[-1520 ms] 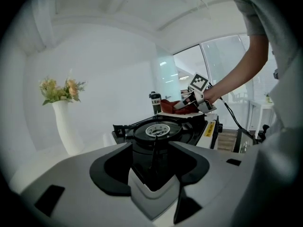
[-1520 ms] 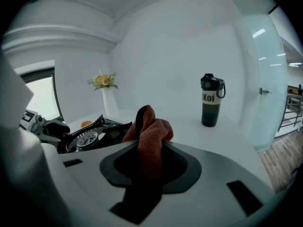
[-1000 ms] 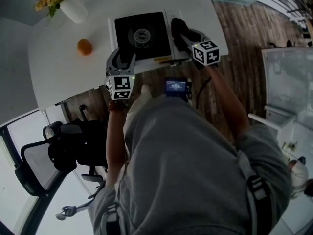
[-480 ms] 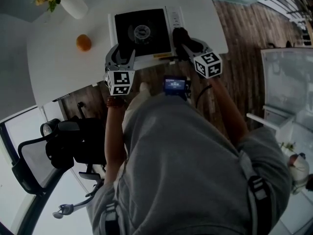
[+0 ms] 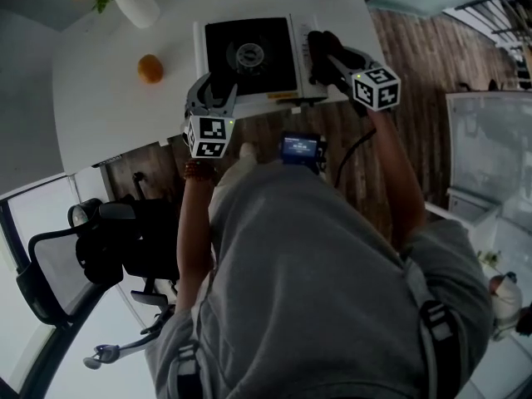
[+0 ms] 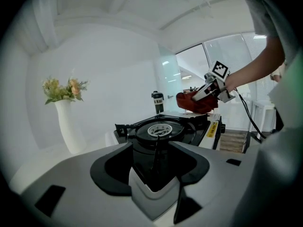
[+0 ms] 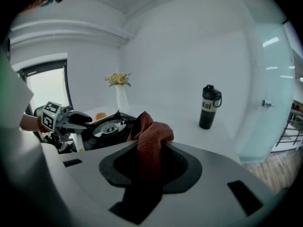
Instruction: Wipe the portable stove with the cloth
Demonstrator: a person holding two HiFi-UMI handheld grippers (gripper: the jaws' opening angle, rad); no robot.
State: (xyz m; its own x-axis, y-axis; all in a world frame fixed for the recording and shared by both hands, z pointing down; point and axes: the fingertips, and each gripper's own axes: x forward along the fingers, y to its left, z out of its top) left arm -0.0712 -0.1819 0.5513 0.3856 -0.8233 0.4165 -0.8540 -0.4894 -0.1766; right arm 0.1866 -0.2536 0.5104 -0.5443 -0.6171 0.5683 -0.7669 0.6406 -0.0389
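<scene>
**Cloth pinched over the stove's right end**

You are holding the right gripper (image 7: 147, 161) with its fingers pinching the cloth (image 7: 152, 134), a reddish-brown wad that is bulging up between them and burying their tips. In the head view the cloth is showing only as a dark lump over the right end of the portable stove (image 5: 249, 55). From the left gripper view it is sitting low against that end, but you cannot tell whether it is actually touching the white top.

You are keeping the left gripper (image 6: 157, 140) at the stove's near left corner. Its fingers are pressed together into a thin line, with nothing between them, and they are covering part of the near edge.

The stove is standing on the white bench (image 5: 108, 115). An orange (image 5: 150, 68) is lying to its left, well apart. The vase (image 5: 137, 2) is being cut off by the top of the head view, where the bottle (image 7: 209, 107) is barely showing. Your own torso is filling the lower half of that view.
</scene>
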